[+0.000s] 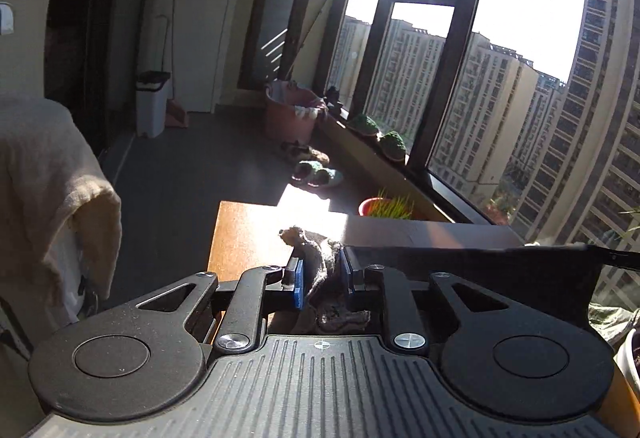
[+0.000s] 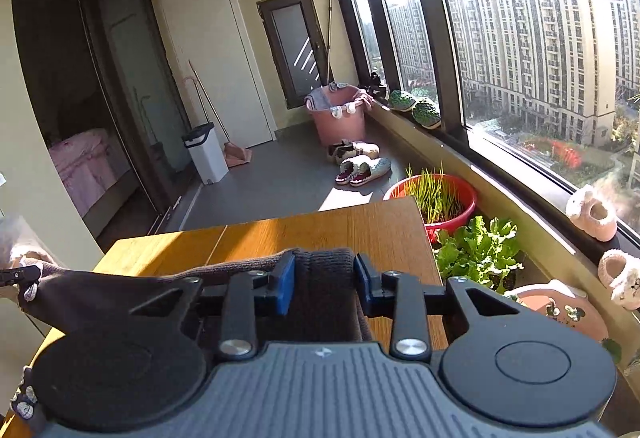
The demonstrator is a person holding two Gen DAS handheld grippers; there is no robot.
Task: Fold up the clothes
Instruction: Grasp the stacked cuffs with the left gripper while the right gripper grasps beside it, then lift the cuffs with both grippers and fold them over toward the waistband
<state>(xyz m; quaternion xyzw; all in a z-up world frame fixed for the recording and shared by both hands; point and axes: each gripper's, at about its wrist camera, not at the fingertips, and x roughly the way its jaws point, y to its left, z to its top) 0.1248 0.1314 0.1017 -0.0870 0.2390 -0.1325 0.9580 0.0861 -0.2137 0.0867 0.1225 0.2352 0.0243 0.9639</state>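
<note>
A dark brown knitted garment [image 2: 324, 290] is stretched between my two grippers above the wooden table [image 2: 320, 234]. My right gripper [image 2: 325, 288] is shut on its ribbed edge, which bunches between the blue pads [image 2: 285, 288]. The cloth runs left from there toward the other gripper. In the left wrist view, my left gripper [image 1: 323, 280] is shut on a bunched, lighter end of the garment [image 1: 320, 258], and the taut dark cloth [image 1: 480, 270] spreads right over the table [image 1: 240, 238].
A beige towel [image 1: 48, 189] hangs over something at the left. A red pot of grass [image 2: 434, 197], leafy greens [image 2: 476, 250] and a pink pot [image 2: 568, 312] stand right of the table under the window. Slippers [image 2: 364, 167], a pink bucket [image 2: 340, 117] and a white bin [image 2: 206, 153] are on the floor beyond.
</note>
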